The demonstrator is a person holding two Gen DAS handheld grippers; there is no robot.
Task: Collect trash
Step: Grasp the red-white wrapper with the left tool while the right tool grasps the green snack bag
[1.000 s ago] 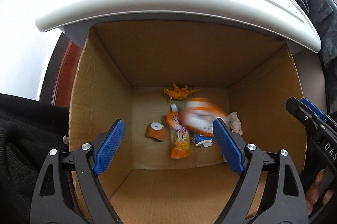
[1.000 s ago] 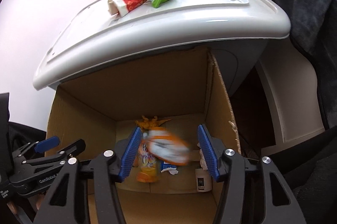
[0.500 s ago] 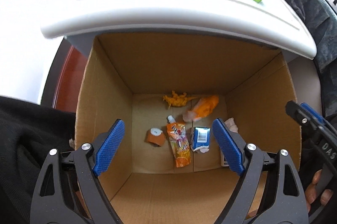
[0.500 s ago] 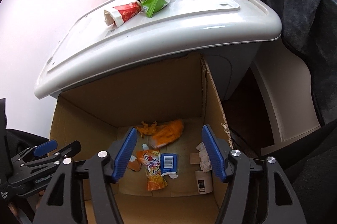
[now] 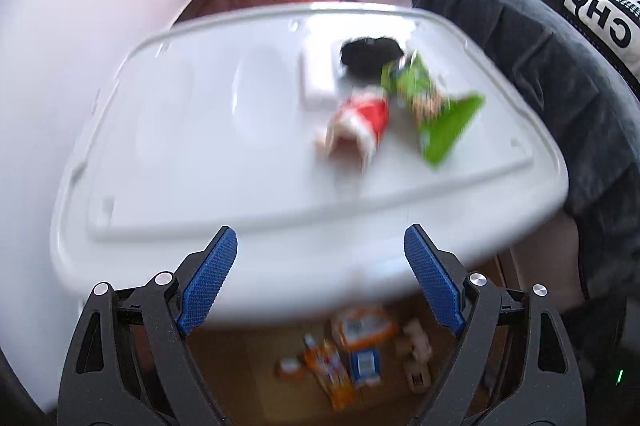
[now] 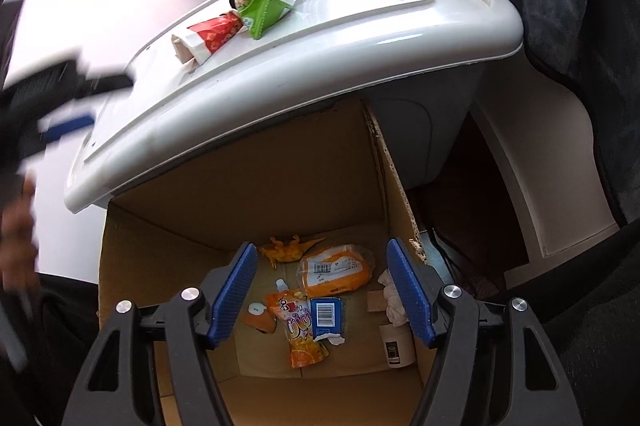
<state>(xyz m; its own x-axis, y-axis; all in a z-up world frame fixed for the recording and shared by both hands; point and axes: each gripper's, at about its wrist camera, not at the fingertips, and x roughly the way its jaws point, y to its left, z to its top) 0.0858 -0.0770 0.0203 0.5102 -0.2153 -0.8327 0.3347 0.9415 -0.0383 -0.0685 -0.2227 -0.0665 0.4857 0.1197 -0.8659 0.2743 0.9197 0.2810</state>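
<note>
The right gripper (image 6: pixel 320 290) hangs over the open cardboard box (image 6: pixel 168 266), its blue pads spread wide and gripping nothing. A second ago an orange packet was a blur falling between them; now that orange packet (image 6: pixel 334 272) lies still on the box floor, at the far side, beside a juice pouch (image 6: pixel 298 326), a blue carton (image 6: pixel 326 314), a small paper cup (image 6: pixel 396 342) and crumpled tissue (image 6: pixel 392 300). So that piece counts as collected.

The left gripper (image 5: pixel 320 284) is also released and empty, but its view has swung up: half a second ago it looked down into the box, and now it faces the white lid (image 5: pixel 224 130) beyond the box, blurred by the motion.

Farther back on that lid, toward the right, the remaining trash waits: a red wrapper (image 5: pixel 362 124) nearest, a green snack bag (image 5: pixel 434 110) just beside it on the right, and something black (image 5: pixel 370 56) behind them, too blurred to identify. I judge the left hand is heading for these next, the red wrapper being the closest.
</note>
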